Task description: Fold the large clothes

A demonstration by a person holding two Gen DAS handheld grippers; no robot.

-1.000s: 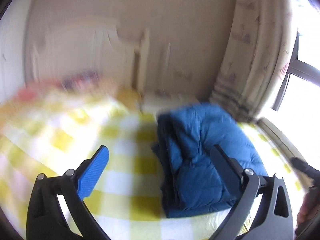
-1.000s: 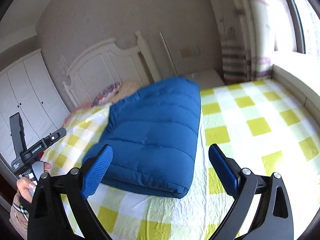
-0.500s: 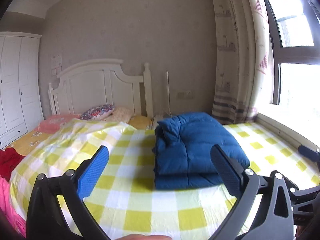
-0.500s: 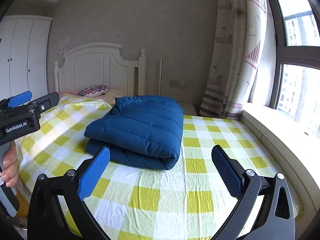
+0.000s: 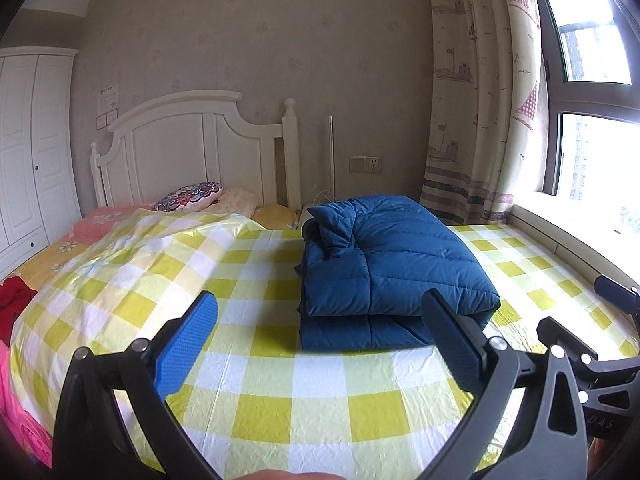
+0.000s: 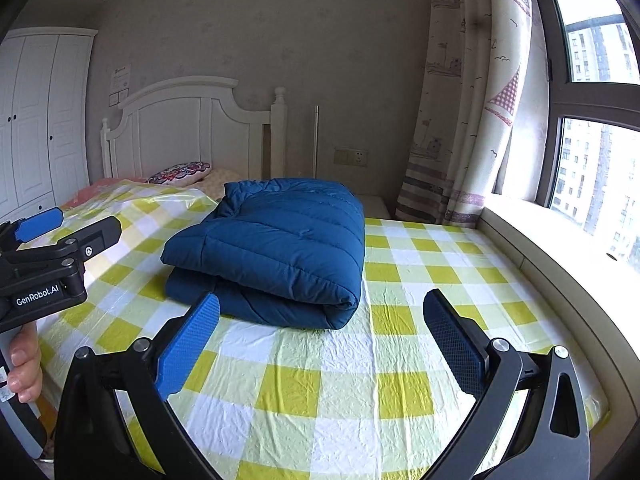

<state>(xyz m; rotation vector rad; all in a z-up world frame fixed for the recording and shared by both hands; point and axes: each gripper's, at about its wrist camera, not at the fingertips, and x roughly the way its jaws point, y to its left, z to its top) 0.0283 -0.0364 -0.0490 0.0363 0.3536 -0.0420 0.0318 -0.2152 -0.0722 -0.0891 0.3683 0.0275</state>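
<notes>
A blue padded jacket (image 5: 384, 264) lies folded in a thick bundle on the yellow-and-white checked bed cover (image 5: 280, 376); it also shows in the right wrist view (image 6: 276, 248). My left gripper (image 5: 320, 320) is open and empty, held back above the near part of the bed, clear of the jacket. My right gripper (image 6: 320, 320) is open and empty, also back from the jacket. The left gripper's body shows at the left edge of the right wrist view (image 6: 48, 268), in a hand.
A white headboard (image 5: 192, 148) and pillows (image 5: 188, 196) stand at the far end. A wardrobe (image 5: 28, 152) is on the left. A curtain (image 5: 472, 112) and window sill (image 6: 560, 236) run along the right. Red and pink clothes (image 5: 12, 304) lie at the left edge.
Both grippers have pulled back and risen from the jacket, so it looks smaller and farther. The jacket stays folded on the bed.
</notes>
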